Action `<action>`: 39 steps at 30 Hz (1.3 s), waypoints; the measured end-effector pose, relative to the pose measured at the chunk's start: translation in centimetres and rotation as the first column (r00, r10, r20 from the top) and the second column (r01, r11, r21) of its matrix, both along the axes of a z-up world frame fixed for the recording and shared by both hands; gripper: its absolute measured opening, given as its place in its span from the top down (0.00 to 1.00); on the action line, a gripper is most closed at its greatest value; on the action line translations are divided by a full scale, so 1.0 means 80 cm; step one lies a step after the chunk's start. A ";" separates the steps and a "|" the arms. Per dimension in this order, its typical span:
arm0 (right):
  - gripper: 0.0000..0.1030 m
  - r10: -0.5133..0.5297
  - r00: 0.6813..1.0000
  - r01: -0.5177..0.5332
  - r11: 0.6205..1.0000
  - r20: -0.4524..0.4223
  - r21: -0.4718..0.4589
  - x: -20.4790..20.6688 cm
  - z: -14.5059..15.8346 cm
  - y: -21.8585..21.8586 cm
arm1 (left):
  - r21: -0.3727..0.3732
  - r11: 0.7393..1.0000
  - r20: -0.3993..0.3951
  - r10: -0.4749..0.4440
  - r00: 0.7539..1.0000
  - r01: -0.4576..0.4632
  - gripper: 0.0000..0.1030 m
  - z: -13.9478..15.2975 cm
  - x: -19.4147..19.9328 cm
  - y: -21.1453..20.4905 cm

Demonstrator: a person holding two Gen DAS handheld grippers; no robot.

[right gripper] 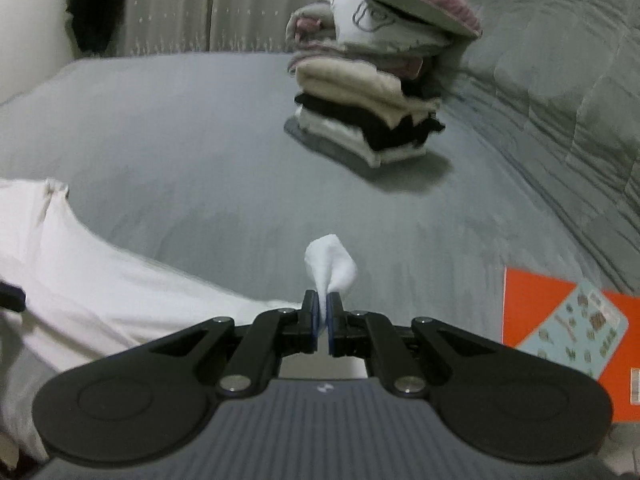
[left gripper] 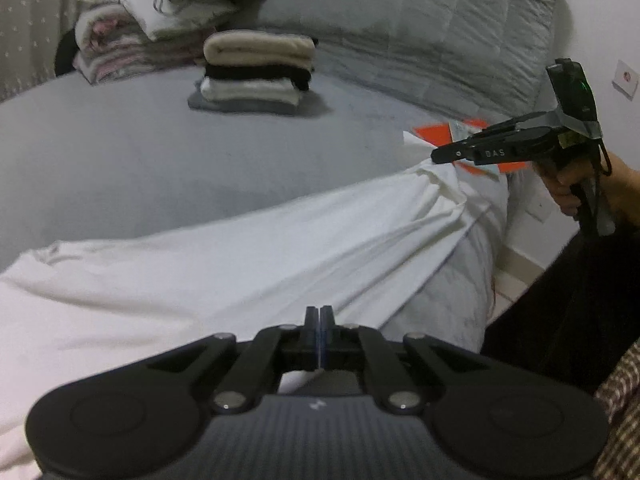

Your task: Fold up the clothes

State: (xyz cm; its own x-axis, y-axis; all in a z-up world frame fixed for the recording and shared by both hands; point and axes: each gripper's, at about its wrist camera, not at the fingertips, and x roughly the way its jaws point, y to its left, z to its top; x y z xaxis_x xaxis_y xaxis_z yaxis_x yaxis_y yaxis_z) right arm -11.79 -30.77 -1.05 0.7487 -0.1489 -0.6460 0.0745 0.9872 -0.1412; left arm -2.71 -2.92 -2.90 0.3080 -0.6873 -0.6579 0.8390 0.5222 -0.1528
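We hold the white garment stretched on the bed, long axis from lower left to right of frame, right gripper and left gripper each clamped on a corner.

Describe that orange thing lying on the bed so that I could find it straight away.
Start at the grey bed and follow its edge nearest the right gripper. There lies a flat orange booklet bearing a pale blue panel of small pictures. It is the only brightly coloured thing there; the white garment and folded stack are muted.
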 end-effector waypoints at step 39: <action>0.59 0.520 0.849 -0.349 0.687 -0.095 0.638 0.220 -0.025 0.208 | 0.035 0.838 0.035 0.544 0.839 -0.545 0.69 0.002 0.132 0.133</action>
State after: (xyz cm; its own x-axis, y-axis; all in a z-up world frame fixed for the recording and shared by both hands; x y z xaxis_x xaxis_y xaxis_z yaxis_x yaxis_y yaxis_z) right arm 5.83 -14.14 -3.04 0.4312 0.6153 -0.6599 -0.3378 0.7883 0.5143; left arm 7.81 7.73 -2.74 0.6392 -0.3766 -0.6705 0.4208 0.9011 -0.1049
